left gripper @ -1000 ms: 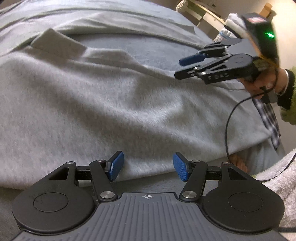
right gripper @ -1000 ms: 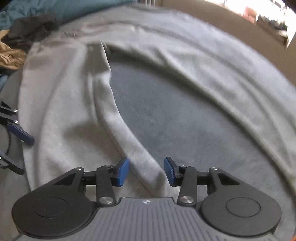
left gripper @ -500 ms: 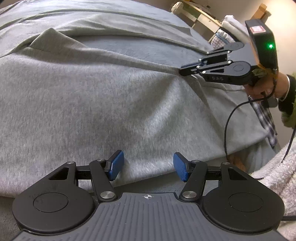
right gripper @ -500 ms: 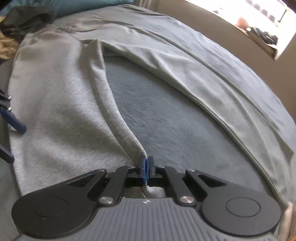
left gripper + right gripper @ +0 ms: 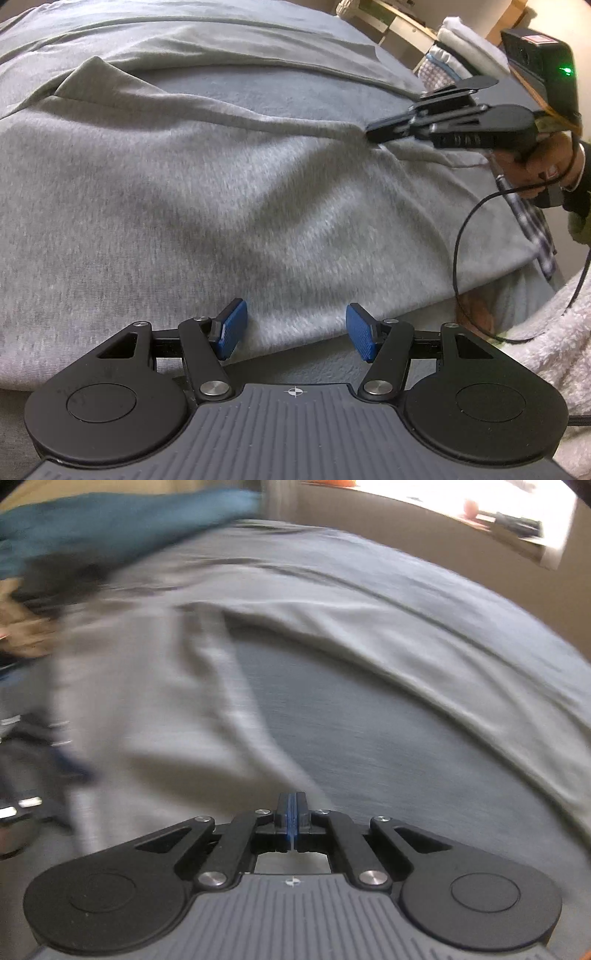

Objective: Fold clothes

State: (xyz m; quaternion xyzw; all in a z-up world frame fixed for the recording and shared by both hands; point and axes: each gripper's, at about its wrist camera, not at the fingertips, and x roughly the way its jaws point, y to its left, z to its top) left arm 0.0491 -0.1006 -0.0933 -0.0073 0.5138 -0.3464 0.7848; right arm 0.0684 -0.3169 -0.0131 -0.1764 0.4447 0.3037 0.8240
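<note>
Left wrist view showed two black grippers: the left gripper (image 5: 295, 330), its ribbed blue pads standing apart at the near hem of one soft, light grey knit garment (image 5: 221, 192) spread over a grey bed cover (image 5: 229, 85), and the right gripper (image 5: 373, 133), clamped on a fabric ridge. Right wrist view, blurred, alone showed a teal cloth (image 5: 110, 524).

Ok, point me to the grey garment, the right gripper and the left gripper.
grey garment (image 5: 221, 206): left wrist view, broad middle of the cloth.
right gripper (image 5: 371, 133): left wrist view, closed tips pinching the fabric.
left gripper (image 5: 295, 328): left wrist view, gap between blue pads.
</note>
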